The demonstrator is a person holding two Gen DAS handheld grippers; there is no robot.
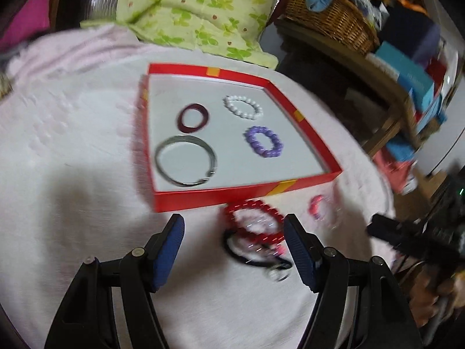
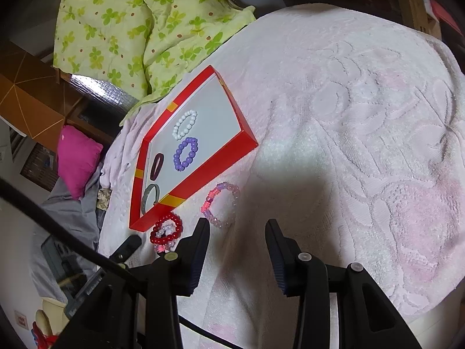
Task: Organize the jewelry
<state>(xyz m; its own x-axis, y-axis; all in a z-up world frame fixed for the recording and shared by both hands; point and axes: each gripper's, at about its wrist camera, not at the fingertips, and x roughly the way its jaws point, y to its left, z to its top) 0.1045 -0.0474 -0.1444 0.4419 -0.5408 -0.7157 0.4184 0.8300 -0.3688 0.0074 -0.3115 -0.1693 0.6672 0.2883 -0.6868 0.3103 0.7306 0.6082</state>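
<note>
A red tray point(image 1: 244, 195) point(image 2: 203, 171) lies on the pink towel and holds a silver bangle point(image 1: 186, 161), a maroon ring point(image 1: 192, 117), a white bead bracelet point(image 1: 243, 106) and a purple bead bracelet point(image 1: 264, 141) point(image 2: 186, 152). A red bead bracelet point(image 1: 254, 222) point(image 2: 166, 229) and a black band point(image 1: 250, 254) lie just outside its near wall. A pink bead bracelet point(image 2: 221, 205) point(image 1: 317, 206) lies beside them. My left gripper point(image 1: 234, 226) is open over the red bracelet. My right gripper point(image 2: 237, 226) is open, just short of the pink bracelet.
A green floral quilt point(image 2: 125, 32) lies beyond the tray. A wicker basket point(image 1: 328, 17) and stacked boxes point(image 1: 412, 72) stand on a shelf to the right. A magenta cushion point(image 2: 76, 160) sits off the towel's edge.
</note>
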